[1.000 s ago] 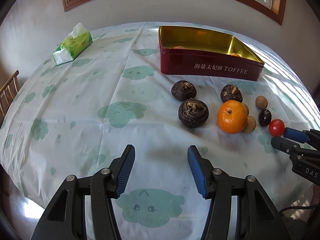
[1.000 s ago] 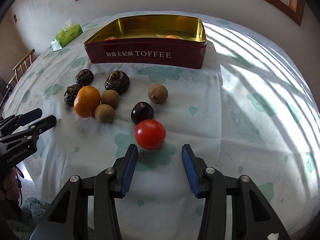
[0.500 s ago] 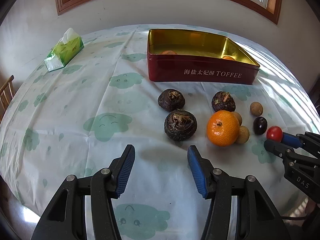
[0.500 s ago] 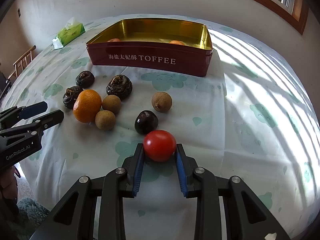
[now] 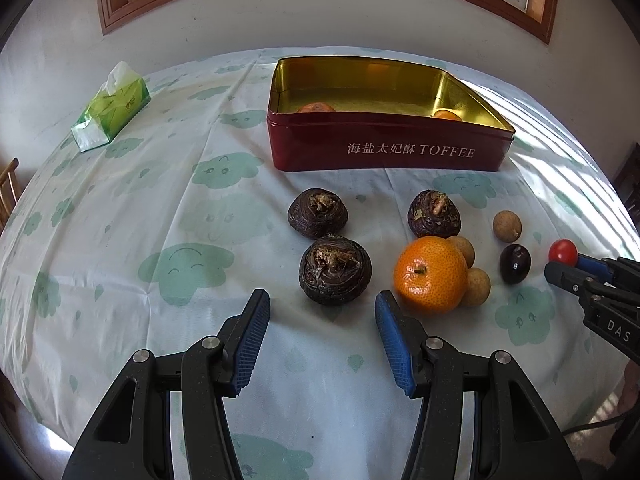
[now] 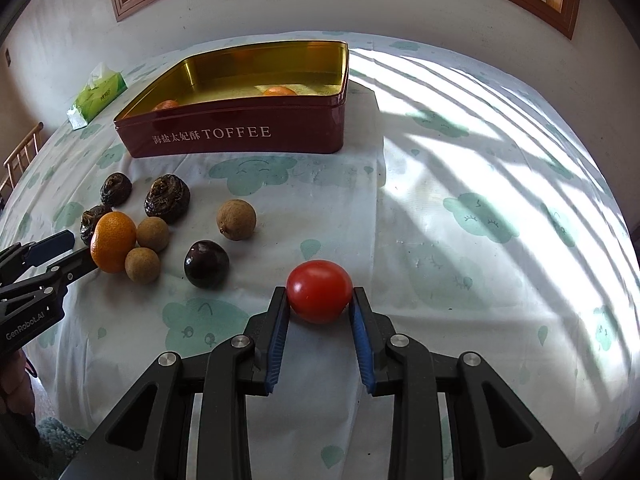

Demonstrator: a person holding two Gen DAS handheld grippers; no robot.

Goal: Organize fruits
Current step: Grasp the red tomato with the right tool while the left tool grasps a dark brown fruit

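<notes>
My right gripper (image 6: pixel 320 300) has its jaws clamped on the small round red tomato (image 6: pixel 319 290), just over the cloud-print cloth on the counter (image 6: pixel 460 216). My left gripper (image 5: pixel 322 312) has its jaws apart, pointed at a dark wrinkled water chestnut (image 5: pixel 335 276) beside the round orange tangerine (image 5: pixel 430 276). Beyond stands the open red toffee tin (image 5: pixel 384 148).

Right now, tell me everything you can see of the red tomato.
The tomato is small, round, smooth and glossy red, with a bright highlight on its skin and no stem showing. The right tongs are shut on it, a blue ribbed pad pressed against each side. It sits low over the cloud-print tablecloth; whether it still touches the cloth cannot be told. It lies apart from the other loose fruit, the dark plum being nearest, with the red toffee tin beyond.
</notes>
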